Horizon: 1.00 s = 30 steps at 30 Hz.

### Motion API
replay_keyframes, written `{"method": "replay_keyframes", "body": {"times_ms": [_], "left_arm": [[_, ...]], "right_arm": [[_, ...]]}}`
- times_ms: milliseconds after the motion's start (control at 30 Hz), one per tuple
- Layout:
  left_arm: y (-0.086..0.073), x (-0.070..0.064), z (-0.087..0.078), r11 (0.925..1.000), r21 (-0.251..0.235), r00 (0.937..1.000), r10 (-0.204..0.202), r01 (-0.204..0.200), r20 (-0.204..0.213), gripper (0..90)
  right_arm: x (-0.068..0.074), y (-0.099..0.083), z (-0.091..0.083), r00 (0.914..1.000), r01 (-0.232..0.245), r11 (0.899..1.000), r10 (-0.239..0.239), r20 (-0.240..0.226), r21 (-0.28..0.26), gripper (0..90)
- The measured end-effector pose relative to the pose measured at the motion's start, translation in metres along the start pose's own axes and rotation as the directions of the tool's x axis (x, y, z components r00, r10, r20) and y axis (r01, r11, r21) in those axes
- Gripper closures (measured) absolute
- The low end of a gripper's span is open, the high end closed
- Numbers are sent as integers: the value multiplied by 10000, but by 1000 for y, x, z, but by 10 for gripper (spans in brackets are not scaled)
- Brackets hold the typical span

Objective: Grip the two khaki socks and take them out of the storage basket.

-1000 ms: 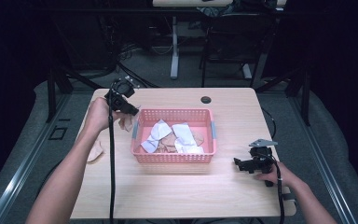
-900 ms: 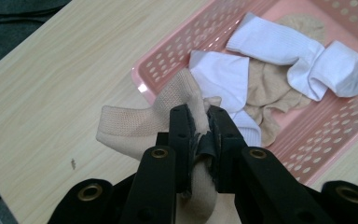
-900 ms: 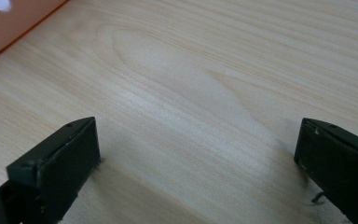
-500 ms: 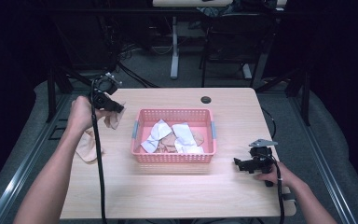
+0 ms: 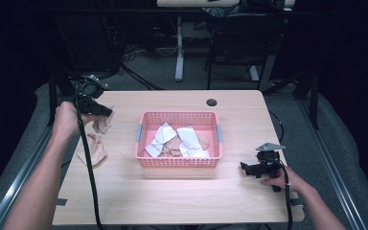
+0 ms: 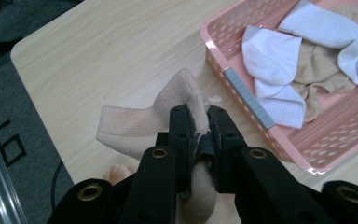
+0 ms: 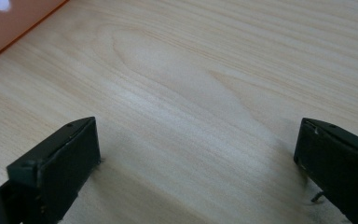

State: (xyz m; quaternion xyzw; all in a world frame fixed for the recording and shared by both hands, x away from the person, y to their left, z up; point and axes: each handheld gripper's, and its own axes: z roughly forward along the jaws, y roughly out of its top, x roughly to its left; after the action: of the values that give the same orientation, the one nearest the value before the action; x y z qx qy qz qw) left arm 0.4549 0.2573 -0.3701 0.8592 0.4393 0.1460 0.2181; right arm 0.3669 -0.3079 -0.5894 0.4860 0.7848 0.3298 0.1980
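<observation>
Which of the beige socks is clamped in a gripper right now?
The ribbed beige sock pinched in the left gripper, held left of the pink plastic basket. Another beige sock lies loose on the wooden table.

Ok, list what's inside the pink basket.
The pink basket holds white socks lying over beige socks. Whatever is beneath those is covered.
</observation>
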Motion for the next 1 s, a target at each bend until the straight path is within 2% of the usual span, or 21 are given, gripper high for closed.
{"method": "replay_keyframes", "body": {"times_ms": [267, 500, 633, 767, 1000], "left_arm": [[-16, 16, -2, 9991, 114, 9991, -398, 400, -114, 810], [-27, 25, 8, 9963, 528, 9975, -673, 682, -194, 810], [-37, 31, 20, 9924, 810, 9957, -910, 923, -198, 810], [-48, 35, 39, 9864, 1201, 9937, -1108, 1118, -155, 810], [-61, 36, 66, 9806, 1366, 9899, -1416, 1408, -35, 809]], "right_arm": [[0, 0, 0, 10000, 15, 10000, -15, 38, 17, 0], [0, 0, 0, 10000, 1, 10000, -1, 2, 4, 0], [0, 0, 0, 10000, -1, 10000, 1, -3, 2, 0], [0, 0, 0, 10000, 10, 10000, -10, 32, 14, 0], [0, 0, 0, 10000, -30, 10000, 30, 28, -14, 0]]}}
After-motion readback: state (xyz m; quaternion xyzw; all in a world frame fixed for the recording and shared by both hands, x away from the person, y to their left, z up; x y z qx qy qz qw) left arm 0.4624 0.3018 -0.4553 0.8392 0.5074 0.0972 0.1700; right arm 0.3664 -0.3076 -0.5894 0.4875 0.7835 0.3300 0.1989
